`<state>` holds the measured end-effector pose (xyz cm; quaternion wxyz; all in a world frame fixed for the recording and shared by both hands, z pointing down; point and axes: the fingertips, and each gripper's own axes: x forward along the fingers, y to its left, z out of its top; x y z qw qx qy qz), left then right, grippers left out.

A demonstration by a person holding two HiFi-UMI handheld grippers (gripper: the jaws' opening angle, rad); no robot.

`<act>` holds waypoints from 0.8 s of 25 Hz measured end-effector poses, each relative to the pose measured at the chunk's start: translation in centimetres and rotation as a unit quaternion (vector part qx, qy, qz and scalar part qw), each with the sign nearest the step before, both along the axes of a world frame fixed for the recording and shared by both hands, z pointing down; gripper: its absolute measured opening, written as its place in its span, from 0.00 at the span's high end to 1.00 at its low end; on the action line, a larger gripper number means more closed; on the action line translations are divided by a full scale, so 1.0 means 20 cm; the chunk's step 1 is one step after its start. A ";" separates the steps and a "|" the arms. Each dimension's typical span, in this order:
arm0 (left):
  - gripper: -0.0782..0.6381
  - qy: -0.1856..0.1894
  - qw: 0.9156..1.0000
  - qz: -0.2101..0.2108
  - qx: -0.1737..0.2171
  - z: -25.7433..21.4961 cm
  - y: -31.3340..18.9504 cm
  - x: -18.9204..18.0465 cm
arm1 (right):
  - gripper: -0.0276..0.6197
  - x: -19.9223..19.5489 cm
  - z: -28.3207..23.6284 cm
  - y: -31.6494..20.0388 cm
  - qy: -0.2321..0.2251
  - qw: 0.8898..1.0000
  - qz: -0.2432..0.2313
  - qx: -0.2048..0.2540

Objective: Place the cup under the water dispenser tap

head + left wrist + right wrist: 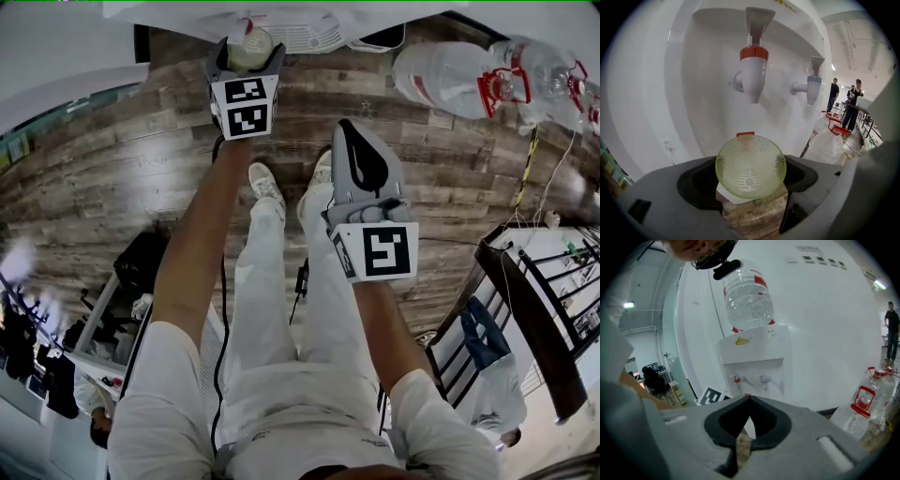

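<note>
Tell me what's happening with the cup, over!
Left gripper shut on green cup, close below red tap. Right gripper shut, empty, held back. Nothing between cup and tap.

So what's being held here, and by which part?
The left claw grips the green cup by its sides; the right claw is shut and empty.
</note>
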<state>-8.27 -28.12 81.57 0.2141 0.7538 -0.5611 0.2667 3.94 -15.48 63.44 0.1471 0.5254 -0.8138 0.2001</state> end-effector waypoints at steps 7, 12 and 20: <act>0.36 0.009 1.000 -0.014 -0.005 0.08 -0.04 -0.02 | 0.96 0.00 0.03 0.00 0.004 1.000 -0.004 -0.004; 0.36 0.016 1.000 -0.015 -0.008 0.10 -0.06 0.00 | 0.96 0.03 0.06 -0.01 0.004 1.000 0.002 -0.009; 0.35 0.019 0.999 -0.020 -0.017 0.12 -0.09 0.01 | 0.96 0.08 0.08 -0.01 0.008 1.000 0.010 -0.014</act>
